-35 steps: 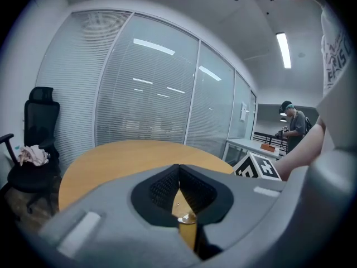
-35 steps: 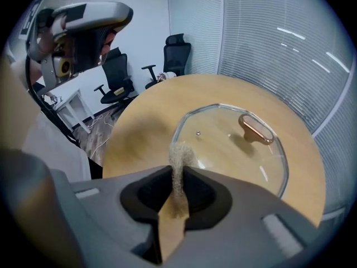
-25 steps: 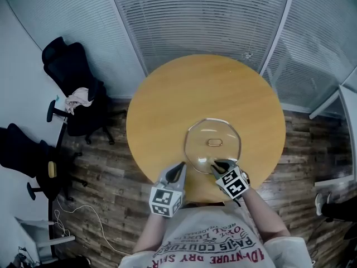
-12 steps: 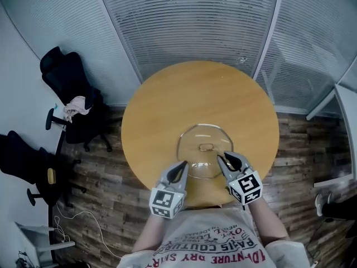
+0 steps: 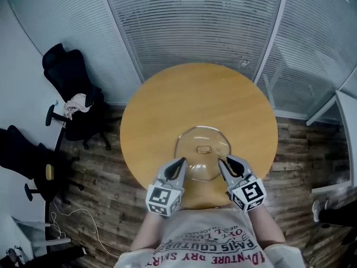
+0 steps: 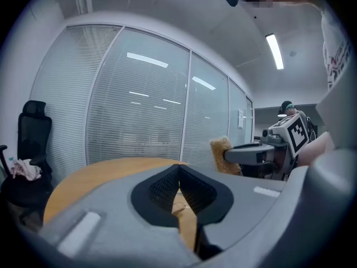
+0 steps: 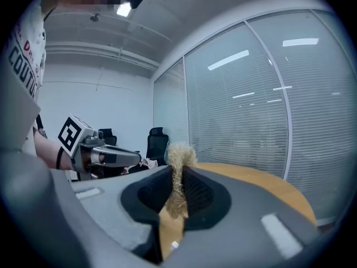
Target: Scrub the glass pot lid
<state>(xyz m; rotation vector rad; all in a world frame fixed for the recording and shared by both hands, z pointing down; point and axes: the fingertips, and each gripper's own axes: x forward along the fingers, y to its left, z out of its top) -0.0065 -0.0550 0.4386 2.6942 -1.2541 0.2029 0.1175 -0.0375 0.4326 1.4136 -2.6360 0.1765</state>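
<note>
Right gripper [image 5: 225, 162] fingers pinch a tan fibrous scrub pad [image 7: 179, 163]; left gripper [image 5: 179, 163] fingers pressed together (nothing between), both by the clear round glass pot lid [image 5: 192, 143].

My head camera looks almost straight down from well above the round table [image 5: 167, 105], facing the blinds [image 5: 195, 21]; my shirt [image 5: 206, 244] fills its bottom edge. The camera on my left gripper [image 5: 179, 162] sits low, just behind the jaws. It looks level across the tabletop toward the blinds, angled right enough to catch my right gripper [image 5: 224, 162] at its right side. The right gripper's camera sits equally close behind its jaws, so the sponge [image 7: 179, 155] pinched there stands mid-picture. It faces left across the table and catches my left gripper. All three views share the table, the blinds and a black chair [image 5: 70, 74].
</note>
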